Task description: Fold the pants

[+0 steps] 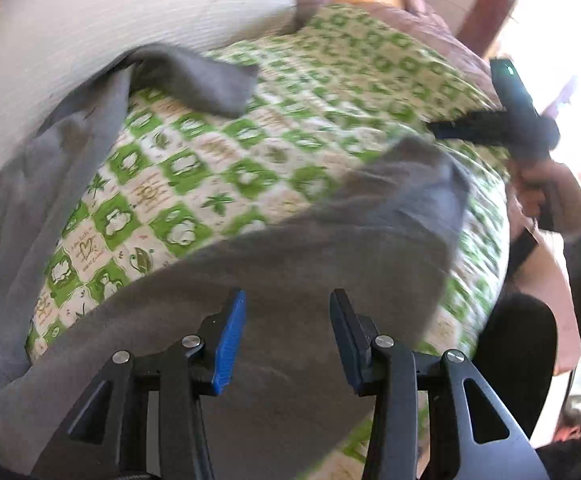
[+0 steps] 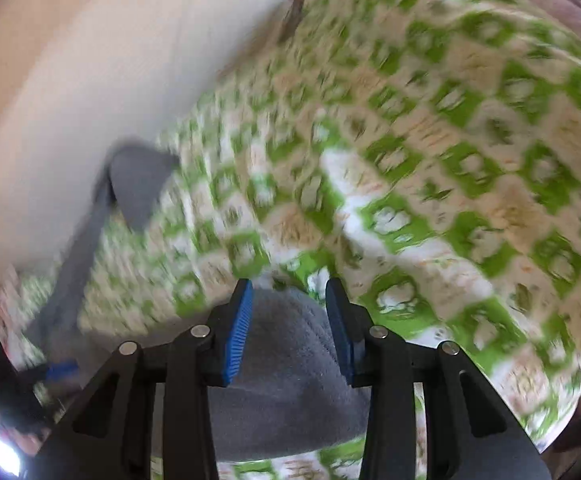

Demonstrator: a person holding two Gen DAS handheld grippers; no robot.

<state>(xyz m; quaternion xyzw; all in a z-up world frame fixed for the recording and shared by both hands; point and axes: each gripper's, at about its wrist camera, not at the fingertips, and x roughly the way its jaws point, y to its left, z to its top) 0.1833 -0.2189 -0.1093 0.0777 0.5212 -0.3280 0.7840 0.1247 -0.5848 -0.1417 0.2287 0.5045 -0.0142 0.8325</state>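
Roughly: grey pants (image 1: 282, 264) lie spread in a V on the green-checked bed cover (image 1: 218, 160), one leg running up along the white wall (image 1: 90, 20) side with its end flopped over, the other leg sweeping across the near edge of the bed towards the right. Left gripper (image 1: 286, 340) hangs just above the near leg's cloth, jaws apart, holding nothing. Right gripper (image 2: 288, 328) is also spread and empty, with that leg's rounded end lying directly under and between its fingers; the left view shows it at the bed's right edge, well apart from the left gripper. So the right hand is nearer the leg end, the left nearer the middle. My guess: next is pinching this leg and carrying it across onto the wall-side one. Bare cover between the legs gives room; wall limits the far side. Right view is motion-blurred.
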